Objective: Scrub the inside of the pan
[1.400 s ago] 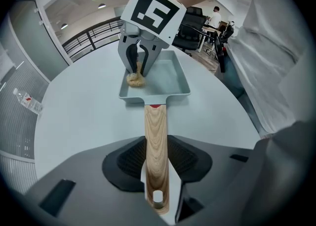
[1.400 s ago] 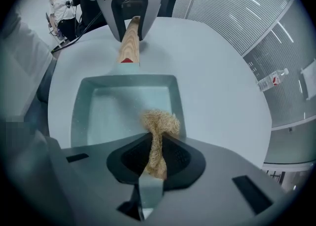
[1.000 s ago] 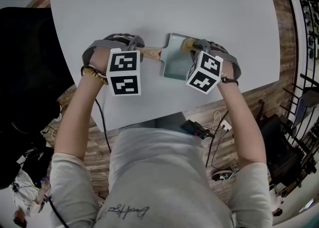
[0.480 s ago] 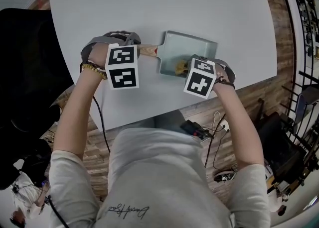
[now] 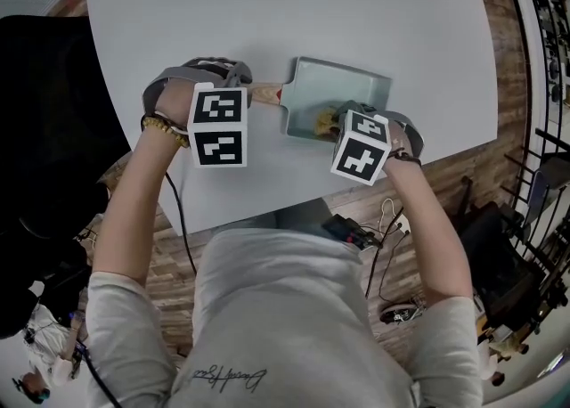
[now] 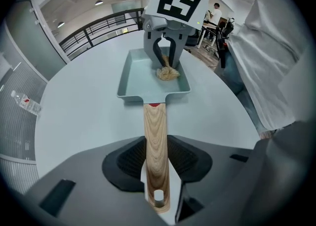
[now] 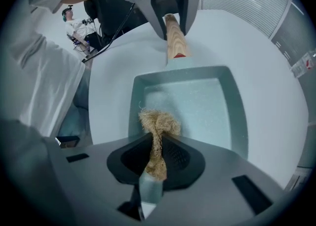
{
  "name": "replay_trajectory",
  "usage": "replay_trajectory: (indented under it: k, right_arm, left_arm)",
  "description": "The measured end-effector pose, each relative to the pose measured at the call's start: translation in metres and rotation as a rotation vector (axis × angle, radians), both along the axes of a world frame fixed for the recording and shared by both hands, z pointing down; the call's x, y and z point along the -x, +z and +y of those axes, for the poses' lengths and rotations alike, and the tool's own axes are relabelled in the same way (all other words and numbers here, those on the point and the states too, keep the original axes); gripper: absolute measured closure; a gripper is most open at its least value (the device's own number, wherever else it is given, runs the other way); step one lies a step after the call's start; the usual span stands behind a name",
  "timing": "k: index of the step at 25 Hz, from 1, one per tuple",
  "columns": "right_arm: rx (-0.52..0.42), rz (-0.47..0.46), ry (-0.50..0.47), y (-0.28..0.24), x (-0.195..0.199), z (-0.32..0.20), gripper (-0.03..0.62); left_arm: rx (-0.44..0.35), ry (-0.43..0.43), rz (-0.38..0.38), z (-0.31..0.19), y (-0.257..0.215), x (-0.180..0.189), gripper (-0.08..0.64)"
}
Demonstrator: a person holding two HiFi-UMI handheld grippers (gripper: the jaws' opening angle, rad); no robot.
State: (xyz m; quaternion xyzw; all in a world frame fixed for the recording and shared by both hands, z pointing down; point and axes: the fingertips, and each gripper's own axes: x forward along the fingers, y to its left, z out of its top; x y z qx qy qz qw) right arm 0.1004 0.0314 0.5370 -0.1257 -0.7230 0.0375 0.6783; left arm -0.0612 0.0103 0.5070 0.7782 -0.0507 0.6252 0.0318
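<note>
**Pan Held by Handle, Scrubber Wad on Pan Floor**

1. Pan position. The rectangular pale green pan point(image 5: 349, 84) rests flat on the light grey tabletop point(image 5: 267, 14), near the edge closest to the person. Its wooden handle point(image 6: 155, 131) points toward the person's left side.

2. Left tongs point(image 6: 158, 165). The jaws are closed on the handle near its free end, where the hanging hole is. One pad bears on each side of the wood. The tongs point steeply downward.

3. Right tongs point(image 7: 155, 157). The jaws are clamped narrowly on a tan, fibrous scrubber wad point(image 7: 158, 123). The frayed end of the wad projects beyond the jaw tips and sits on the pan floor. Contact is close to the wall nearest the person, in the half of the pan toward the handle.

4. Pan interior. The floor carries a faint speckled film around the wad.
</note>
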Motion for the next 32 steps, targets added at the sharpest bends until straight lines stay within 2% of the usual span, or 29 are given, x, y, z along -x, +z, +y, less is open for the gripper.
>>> replay_trajectory:
  k: [6, 15, 20, 27, 32]
  right_arm:
    - [-0.267, -0.045, 0.066, 0.006, 0.007, -0.077, 0.52]
    - [-0.331, -0.054, 0.051, 0.005, 0.009, -0.09, 0.518]
    - [-0.284, -0.032, 0.051, 0.008, 0.007, -0.082, 0.518]
    - [-0.162, 0.032, 0.012, 0.011, -0.006, -0.035, 0.52]
    - [-0.021, 0.069, 0.029, 0.01, -0.014, -0.003, 0.522]
  left_arm:
    - [0.012, 0.013, -0.005, 0.002, 0.001, 0.0, 0.414]
    - [0.014, -0.002, -0.007, 0.003, 0.001, 0.001, 0.414]
    - [0.005, -0.014, -0.021, 0.0, 0.005, 0.004, 0.414]
    - [-0.01, -0.015, -0.029, -0.002, 0.009, 0.009, 0.414]
    - [-0.007, -0.027, -0.032, -0.003, 0.011, 0.009, 0.413]
